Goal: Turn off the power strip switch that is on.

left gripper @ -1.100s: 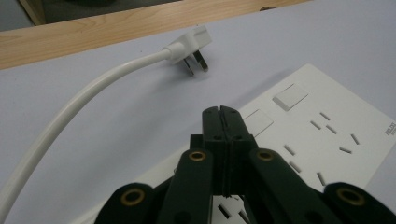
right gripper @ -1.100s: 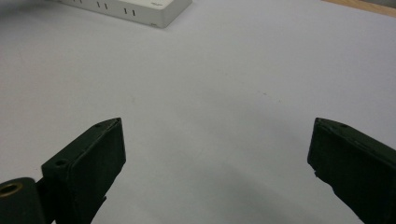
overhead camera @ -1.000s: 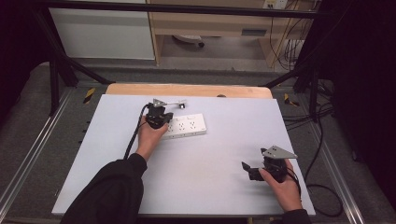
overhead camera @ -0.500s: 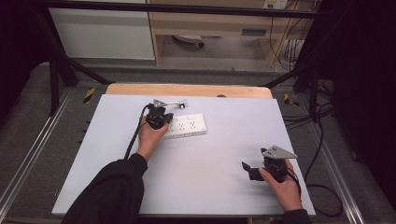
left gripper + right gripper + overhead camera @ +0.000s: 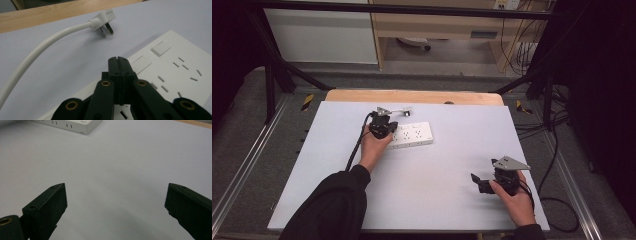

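Note:
A white power strip lies flat at the back middle of the table. Its white cord curls behind it and ends in a loose plug lying on the mat, also seen in the high view as the plug. My left gripper is shut with nothing between its jaws, tips just above the left end of the power strip. In the high view the left gripper sits over that end. My right gripper is open above bare mat at the front right.
The pale mat covers the table, with a wooden strip along its far edge. The power strip's end shows far ahead of the right gripper. Black cables hang off the right side.

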